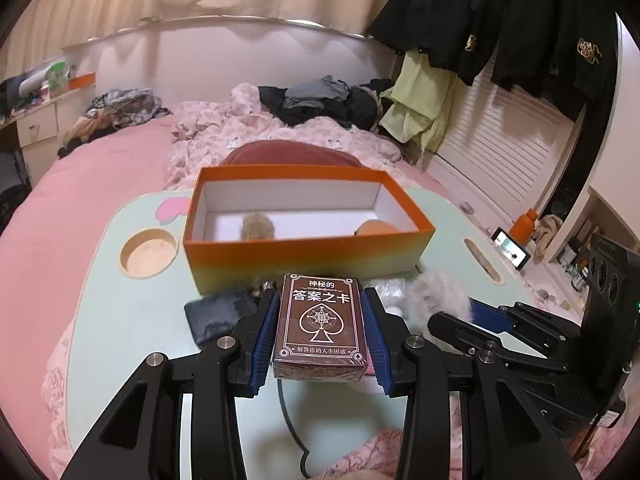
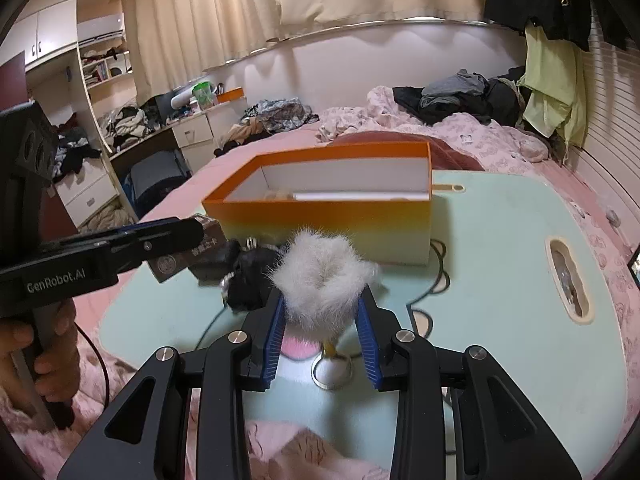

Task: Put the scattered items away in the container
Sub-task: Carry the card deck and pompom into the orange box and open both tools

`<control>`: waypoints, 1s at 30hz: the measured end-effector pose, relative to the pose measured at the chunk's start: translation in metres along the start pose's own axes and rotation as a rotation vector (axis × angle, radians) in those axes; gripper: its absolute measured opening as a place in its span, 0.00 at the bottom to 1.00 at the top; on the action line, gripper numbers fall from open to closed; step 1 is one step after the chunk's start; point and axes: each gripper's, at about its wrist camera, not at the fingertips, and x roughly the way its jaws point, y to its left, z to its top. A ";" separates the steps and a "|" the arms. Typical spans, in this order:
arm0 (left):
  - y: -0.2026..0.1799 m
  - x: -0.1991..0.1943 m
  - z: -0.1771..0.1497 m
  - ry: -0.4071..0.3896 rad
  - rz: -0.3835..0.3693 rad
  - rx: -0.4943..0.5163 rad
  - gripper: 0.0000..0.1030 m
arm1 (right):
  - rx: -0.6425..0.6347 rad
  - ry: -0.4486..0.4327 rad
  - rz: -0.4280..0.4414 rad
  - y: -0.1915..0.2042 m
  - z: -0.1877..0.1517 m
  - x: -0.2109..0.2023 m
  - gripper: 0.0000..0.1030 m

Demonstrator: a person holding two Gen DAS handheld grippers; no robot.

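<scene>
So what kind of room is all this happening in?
Most likely a bedroom: a bed with pink bedding, clothes piled on it, and coats hanging by the wall.

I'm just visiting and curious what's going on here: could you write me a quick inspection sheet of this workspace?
Surface: pale green lap table set on a pink bed.
Job's things: orange box holding a tan fluffy item; card deck; white fur pompom.
Clutter: dark pouch beside the deck.
Grippers: left gripper jaws clamp the card deck; right gripper jaws flank the pompom, grip unclear.
Cables: black cable across the table's near edge.
Surroundings: clothes heaped on the bed, hanging dark jackets, curtains.
</scene>
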 end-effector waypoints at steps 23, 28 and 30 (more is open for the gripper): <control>0.025 0.080 0.058 0.011 0.061 -0.012 0.39 | -0.010 0.094 -0.161 -0.018 0.095 0.096 0.34; 0.020 0.085 0.057 0.023 0.090 0.022 0.39 | -0.030 0.108 -0.163 -0.017 0.096 0.099 0.34; 0.020 0.089 0.056 0.030 0.087 0.018 0.39 | -0.030 0.115 -0.162 -0.017 0.096 0.101 0.34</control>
